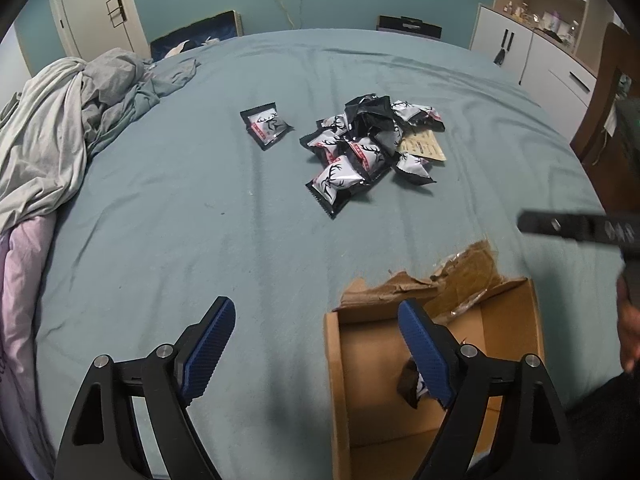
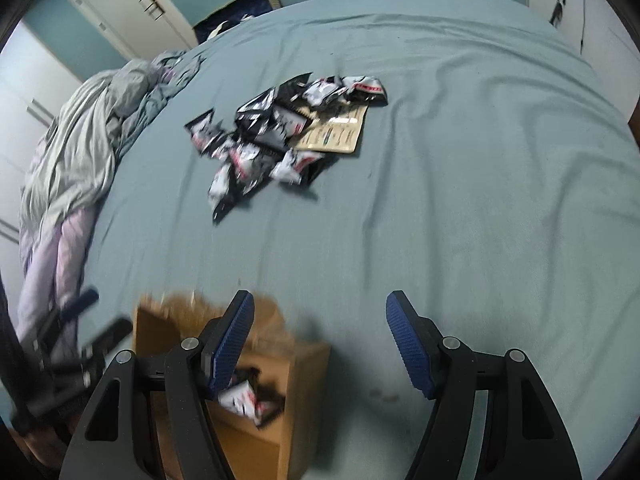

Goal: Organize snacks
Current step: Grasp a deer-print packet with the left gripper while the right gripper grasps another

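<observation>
A: Which step?
B: Boxing packets. One lies in the cardboard box [image 1: 436, 360] at five o'clock; both grippers' jaws are apart, empty.
A: Next?
B: Likely fetching from the snack pile [image 1: 368, 148] at twelve.

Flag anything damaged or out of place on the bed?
The cardboard box has a torn, ragged far flap. One snack packet lies apart, left of the main pile. A tan card sits half-buried under that pile.
</observation>
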The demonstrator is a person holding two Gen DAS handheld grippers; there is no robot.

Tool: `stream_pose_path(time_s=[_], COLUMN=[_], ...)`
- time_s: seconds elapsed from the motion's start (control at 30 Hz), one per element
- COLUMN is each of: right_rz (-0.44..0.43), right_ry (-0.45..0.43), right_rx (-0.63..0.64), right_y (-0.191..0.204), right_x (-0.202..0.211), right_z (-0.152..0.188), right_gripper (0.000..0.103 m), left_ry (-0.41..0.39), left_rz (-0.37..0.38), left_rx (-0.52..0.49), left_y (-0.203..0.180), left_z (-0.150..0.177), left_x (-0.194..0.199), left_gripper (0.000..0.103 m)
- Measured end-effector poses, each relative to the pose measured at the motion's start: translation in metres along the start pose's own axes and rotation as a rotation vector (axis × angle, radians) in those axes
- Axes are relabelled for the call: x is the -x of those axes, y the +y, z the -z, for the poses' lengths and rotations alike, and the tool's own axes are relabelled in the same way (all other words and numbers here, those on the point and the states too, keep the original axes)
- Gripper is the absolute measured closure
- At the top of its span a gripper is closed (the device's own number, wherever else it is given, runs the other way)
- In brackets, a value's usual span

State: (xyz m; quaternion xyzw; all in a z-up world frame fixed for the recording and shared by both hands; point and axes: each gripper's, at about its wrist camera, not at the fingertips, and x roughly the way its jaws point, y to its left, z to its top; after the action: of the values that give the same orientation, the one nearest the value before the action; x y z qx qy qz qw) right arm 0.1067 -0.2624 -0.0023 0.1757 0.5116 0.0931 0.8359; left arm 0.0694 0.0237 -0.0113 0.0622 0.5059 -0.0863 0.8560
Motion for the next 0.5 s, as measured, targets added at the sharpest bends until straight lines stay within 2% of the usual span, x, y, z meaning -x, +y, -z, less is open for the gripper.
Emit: stream_pose_path(time_s=[0.1,0.27,0.5], right_rz=[-0.017,-0.048,-0.051], right_ry=[0.023,0.06,0.078], right_rx=[-0.039,-0.032,-0.035], right_y=[-0.004,-0.001,0.012], right_x=[-0.017,-0.047,-0.093], right_z=[-0.019,-0.049,-0.082], right_gripper=[0.035,0.035,0.035], left_ry=[0.007,0.022,-0.014], left_rz=[0.001,0.013,0.03], left_rx=[0.007,0.022,-0.002], left_y=[0.003,0.008,0.016], left_z=[-0.003,-0.011,-0.039], left_x=[-0.003,-0.014,-0.042], left_gripper=[0.018,0.018,0.018])
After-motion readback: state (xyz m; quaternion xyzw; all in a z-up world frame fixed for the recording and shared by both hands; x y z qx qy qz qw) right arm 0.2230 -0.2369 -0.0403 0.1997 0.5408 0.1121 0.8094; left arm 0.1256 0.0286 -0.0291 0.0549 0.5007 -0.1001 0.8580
